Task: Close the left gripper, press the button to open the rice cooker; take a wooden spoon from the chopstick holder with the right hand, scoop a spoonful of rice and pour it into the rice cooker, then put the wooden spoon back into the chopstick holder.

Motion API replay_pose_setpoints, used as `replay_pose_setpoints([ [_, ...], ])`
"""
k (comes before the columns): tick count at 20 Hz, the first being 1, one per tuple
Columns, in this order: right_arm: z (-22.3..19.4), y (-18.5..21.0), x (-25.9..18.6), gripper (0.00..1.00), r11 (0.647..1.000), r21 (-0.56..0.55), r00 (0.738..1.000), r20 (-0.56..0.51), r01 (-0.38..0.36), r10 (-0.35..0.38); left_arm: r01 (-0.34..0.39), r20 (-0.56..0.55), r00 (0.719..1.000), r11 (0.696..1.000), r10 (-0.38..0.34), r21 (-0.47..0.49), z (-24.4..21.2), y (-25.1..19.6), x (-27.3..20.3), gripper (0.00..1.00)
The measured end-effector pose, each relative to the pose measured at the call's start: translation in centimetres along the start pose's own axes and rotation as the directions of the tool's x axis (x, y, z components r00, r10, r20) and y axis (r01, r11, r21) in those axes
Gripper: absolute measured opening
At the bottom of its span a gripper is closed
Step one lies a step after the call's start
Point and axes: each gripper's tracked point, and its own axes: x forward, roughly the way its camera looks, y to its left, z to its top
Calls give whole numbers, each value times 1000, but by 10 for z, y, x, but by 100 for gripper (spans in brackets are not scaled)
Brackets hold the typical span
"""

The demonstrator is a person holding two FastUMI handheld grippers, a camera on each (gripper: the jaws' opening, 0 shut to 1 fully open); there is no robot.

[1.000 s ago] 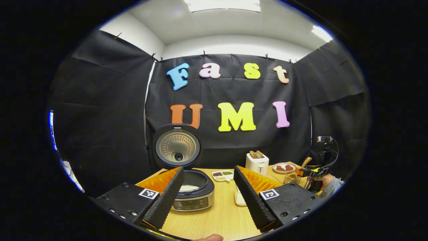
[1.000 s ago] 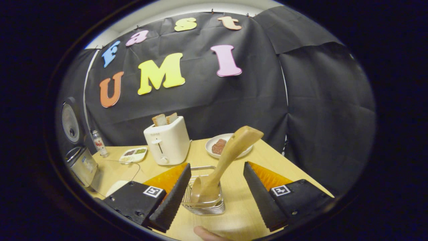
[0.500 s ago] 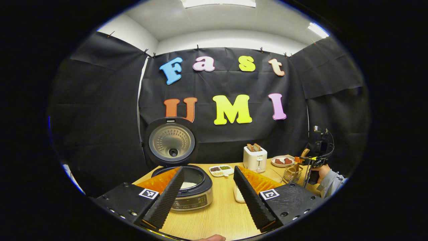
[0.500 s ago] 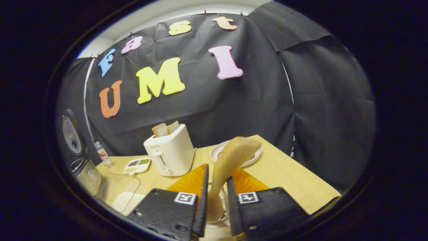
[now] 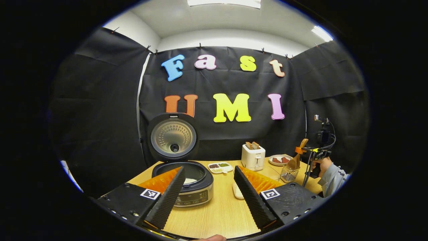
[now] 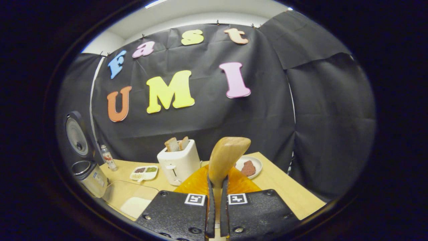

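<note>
Left gripper view had my left tongs (image 5: 208,190) spread wide and holding nothing, hovering above the wooden surface (image 5: 220,211). Between the fingers sat the rice cooker (image 5: 187,184), lid (image 5: 173,136) standing upright, a pale patch showing inside the pot. Beyond it were a small divided dish (image 5: 220,166) and a white toaster (image 5: 253,157) with bread in the slots. Far to the right my right tongs (image 5: 302,150) were up above the wire chopstick holder (image 5: 287,174), and the wooden spoon (image 5: 295,160) hung from them, bowl downward, just over the holder's rim.

Right gripper view put my right tongs (image 6: 216,197) pressed in on the spoon's handle, both fingers (image 6: 210,207) against it, the broad handle end (image 6: 227,154) rising above them. A plate (image 6: 255,162) with something brown lay behind.
</note>
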Motion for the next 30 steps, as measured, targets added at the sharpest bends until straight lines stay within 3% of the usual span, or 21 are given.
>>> replay_pose_setpoints([
  [6,49,53,-42,11,997,-45,996,59,-57,60,6,18,1000,999,-5,-44,5,16,-15,93],
  [11,58,113,-56,11,990,-72,989,79,-120,125,8,19,1000,999,-8,-35,7,25,-28,94],
  [14,36,147,-43,11,988,-69,989,41,-140,143,8,28,1000,999,-7,-31,11,28,-33,93],
  [18,-29,185,-16,11,978,-82,979,-84,-190,184,6,32,999,1000,-5,-26,15,30,-39,93],
  [23,-94,187,11,11,978,-133,962,-242,-163,127,31,12,999,997,-30,-68,7,25,-38,94],
  [26,-96,176,15,11,973,-194,972,-219,-126,82,32,-1,999,997,-32,-68,1,25,-34,94],
  [30,-118,192,4,11,974,-78,941,-286,-211,181,45,-14,999,996,-46,-79,-3,20,-29,93],
])
